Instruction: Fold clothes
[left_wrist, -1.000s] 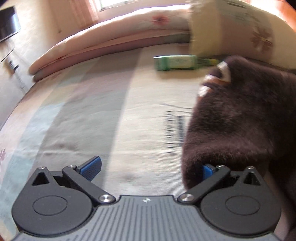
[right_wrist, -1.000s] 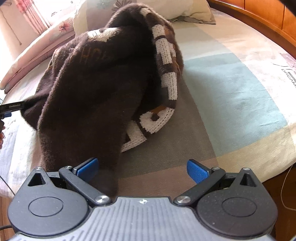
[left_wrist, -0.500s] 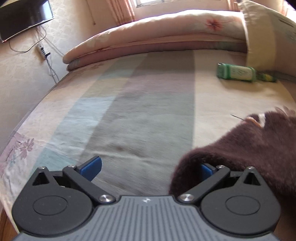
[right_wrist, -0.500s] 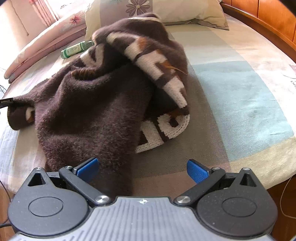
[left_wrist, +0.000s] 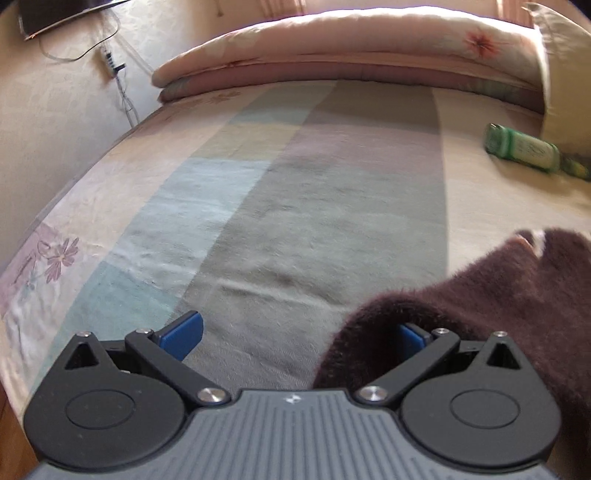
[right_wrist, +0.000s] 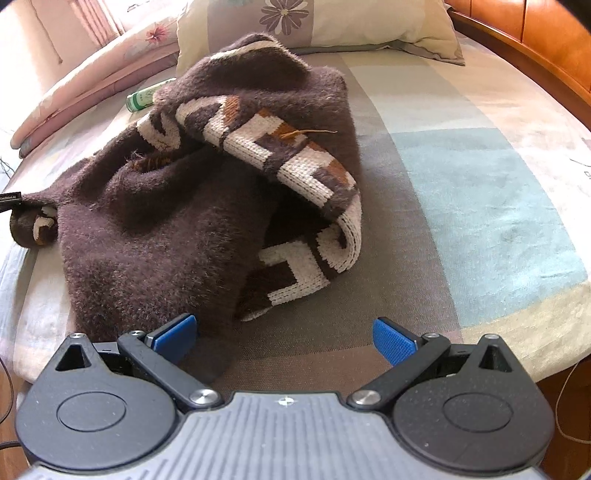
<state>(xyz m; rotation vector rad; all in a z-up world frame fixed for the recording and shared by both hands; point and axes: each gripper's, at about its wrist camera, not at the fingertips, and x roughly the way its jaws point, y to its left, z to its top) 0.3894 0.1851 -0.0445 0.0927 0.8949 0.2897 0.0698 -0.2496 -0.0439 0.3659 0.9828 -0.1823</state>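
Near the right gripper (right_wrist: 284, 338), the two blue pads are held wide apart, and nothing is caught between them. The near edge of the brown sweater (right_wrist: 177, 236) is seen just by the left pad, so the sweater lies ahead of this tool and off to its left side. Bare bed sheet (right_wrist: 480, 206) is seen in front of the right pad.

The left gripper (left_wrist: 295, 334) is spread open too. A fuzzy fold of the sweater (left_wrist: 480, 302) is draped over its right pad, and most of that pad is hidden. It cannot be told if any cloth is being pinched there, but the pads are far apart, so it is judged that the cloth is only resting on the tool. From this side, the sweater lies to the right.

A bit farther out, the sweater is seen bunched in a heap on the bed, with a white and orange patterned band (right_wrist: 280, 147) turned up on top. It is not laid flat and it is not folded. The heap is stretched from the left gripper's side across toward the pillow (right_wrist: 317, 22), so its long way runs left to right and away.

Both tools are right at the sweater's near edge, one at each end. It is judged that the cloth must be gripped at both ends and spread flat.

Farther back, a green bottle (left_wrist: 521, 147) is lying by the rolled pink quilt (left_wrist: 332, 48).
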